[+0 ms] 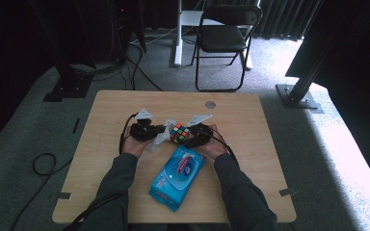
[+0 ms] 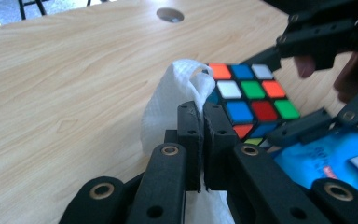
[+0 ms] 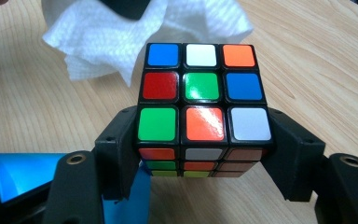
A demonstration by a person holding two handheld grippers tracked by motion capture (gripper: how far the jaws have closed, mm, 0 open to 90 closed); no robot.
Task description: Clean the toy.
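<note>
at frame centre, a white wipe (image 2: pixel 170 100) is pinched between the pressed-together jaws of the left tool (image 2: pixel 200 122); the scrambled cube (image 3: pixel 203 109) is clamped by the right tool (image 3: pixel 200 154), spread wide, above the bench (image 1: pixel 250 144).

Left gripper (image 1: pixel 160 130): black plastic two-jaw tool, flat linkage bars, brass-coloured rivets at the pivots
Left gripper pads (image 2: pixel 189 122): square black blocks with small screw holes
Right gripper (image 1: pixel 187 138): same black build, boxy jaw blocks, brass-ringed pivot holes
Top plates: a grey three-cornered plate on each gripper
Cables: thin black leads trailing back from each gripper along the forearms
Sleeves (image 1: pixel 114 190): long, dark grey-green fabric, down to the wrists
</note>
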